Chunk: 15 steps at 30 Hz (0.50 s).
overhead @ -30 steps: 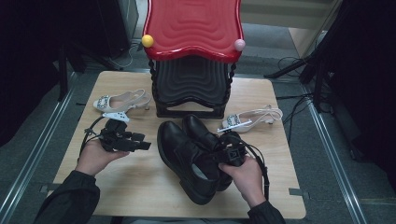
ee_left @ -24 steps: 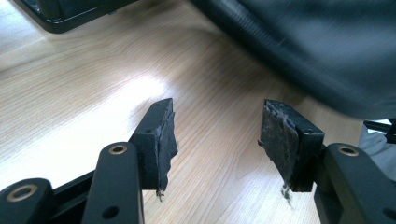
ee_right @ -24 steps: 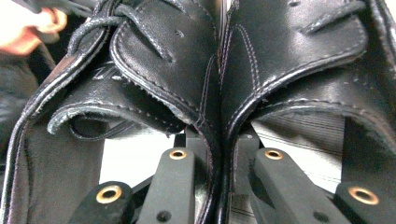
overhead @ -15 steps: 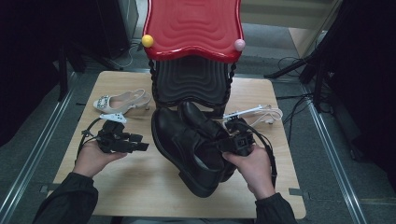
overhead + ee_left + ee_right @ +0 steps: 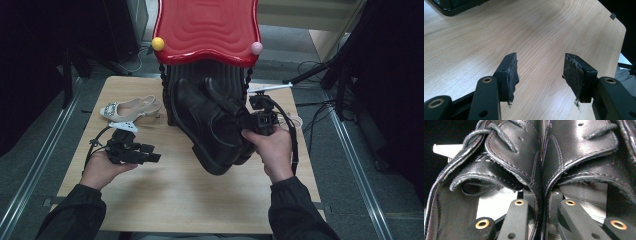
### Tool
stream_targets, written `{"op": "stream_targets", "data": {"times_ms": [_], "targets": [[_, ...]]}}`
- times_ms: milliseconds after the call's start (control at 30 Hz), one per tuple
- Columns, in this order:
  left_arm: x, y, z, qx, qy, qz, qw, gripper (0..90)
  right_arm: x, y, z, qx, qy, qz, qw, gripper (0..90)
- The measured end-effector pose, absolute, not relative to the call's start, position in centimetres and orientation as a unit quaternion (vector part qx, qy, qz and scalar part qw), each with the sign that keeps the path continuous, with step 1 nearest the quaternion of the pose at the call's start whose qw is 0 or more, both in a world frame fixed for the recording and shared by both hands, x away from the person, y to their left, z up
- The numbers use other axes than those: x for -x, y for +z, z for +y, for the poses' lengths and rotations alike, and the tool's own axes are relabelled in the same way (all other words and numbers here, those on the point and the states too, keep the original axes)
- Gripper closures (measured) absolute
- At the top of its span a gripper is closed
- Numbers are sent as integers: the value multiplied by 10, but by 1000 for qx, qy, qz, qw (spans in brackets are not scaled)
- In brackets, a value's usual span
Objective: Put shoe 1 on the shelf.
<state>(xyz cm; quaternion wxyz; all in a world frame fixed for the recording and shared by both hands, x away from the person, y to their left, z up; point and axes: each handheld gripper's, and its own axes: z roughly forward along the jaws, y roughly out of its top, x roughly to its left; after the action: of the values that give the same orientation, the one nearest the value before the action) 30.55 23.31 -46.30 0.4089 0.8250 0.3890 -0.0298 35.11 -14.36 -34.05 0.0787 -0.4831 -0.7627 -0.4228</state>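
above the table [image 5: 165,200], right gripper [image 5: 250,125] pinches 2 black shoes [image 5: 210,120].

The left gripper [image 5: 150,153] is being held low with its jaws standing apart, while the right gripper [image 5: 252,122] is being held raised, jaws clamped together.

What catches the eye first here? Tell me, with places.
A pair of black shoes hangs tilted above the table's middle, pinched together at their inner sides by the right gripper. Behind them stands a rack with a glossy red top. The left gripper waits open, at the left.
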Motion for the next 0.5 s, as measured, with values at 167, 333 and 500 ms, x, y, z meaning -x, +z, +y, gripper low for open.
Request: {"op": "stream_targets", "data": {"times_ms": [167,333,500], "targets": [[-306,-464,233,-824,-32,387,411,449,-372,-341,-134,513,-432,-740,53,831],[-308,-464,233,-826,-35,385,410,449,-385,-346,-126,543,-451,-709,10,831],[-308,-463,232,-826,-37,380,415,449,-400,-354,-117,568,-461,-681,-29,831]]}}
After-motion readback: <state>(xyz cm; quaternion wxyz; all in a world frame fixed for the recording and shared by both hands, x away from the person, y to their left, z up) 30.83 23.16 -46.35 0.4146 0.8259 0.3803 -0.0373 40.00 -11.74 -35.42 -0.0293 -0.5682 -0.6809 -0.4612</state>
